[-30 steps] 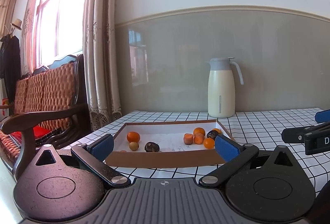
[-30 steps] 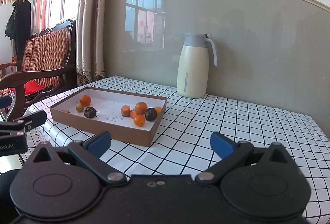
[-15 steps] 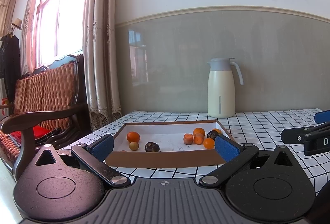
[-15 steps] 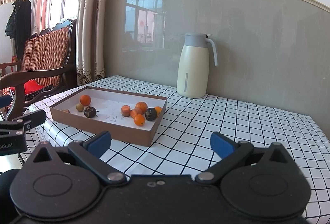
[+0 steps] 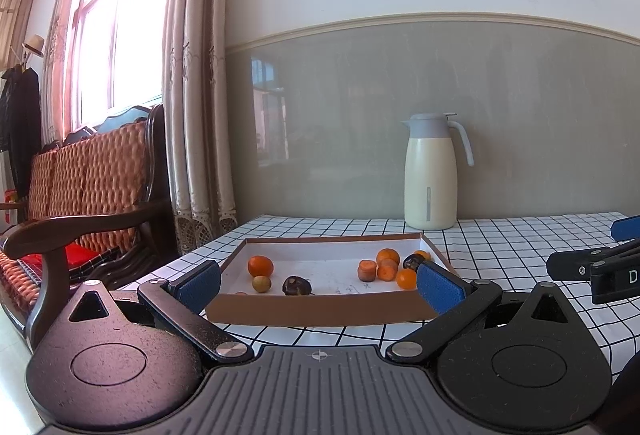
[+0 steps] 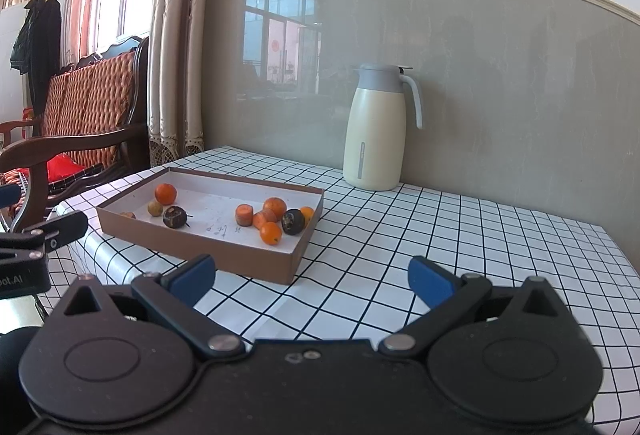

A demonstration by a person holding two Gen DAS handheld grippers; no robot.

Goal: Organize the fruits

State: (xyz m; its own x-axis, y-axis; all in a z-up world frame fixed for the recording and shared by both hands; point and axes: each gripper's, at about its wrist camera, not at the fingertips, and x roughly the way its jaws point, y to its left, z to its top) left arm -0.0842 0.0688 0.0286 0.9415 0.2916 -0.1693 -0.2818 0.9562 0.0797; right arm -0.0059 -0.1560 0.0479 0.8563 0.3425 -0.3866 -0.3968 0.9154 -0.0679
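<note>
A shallow brown cardboard box point(image 5: 320, 309) point(image 6: 192, 239) lies on the checked tablecloth. It holds several small orange fruits, such as one at the left point(image 5: 260, 265) point(image 6: 165, 193), and two dark fruits point(image 5: 296, 285) point(image 6: 174, 216). A cluster sits at its right end point(image 5: 387, 267) point(image 6: 275, 217). My left gripper point(image 5: 319, 289) is open and empty just before the box's near wall. My right gripper point(image 6: 311, 281) is open and empty over the cloth, right of and nearer than the box.
A cream thermos jug point(image 5: 431, 173) point(image 6: 376, 129) stands at the back by the grey wall. A wooden bench with orange cushions point(image 5: 80, 187) and a curtain point(image 5: 196, 95) stand left of the table. The table's right edge point(image 6: 624, 255) is near.
</note>
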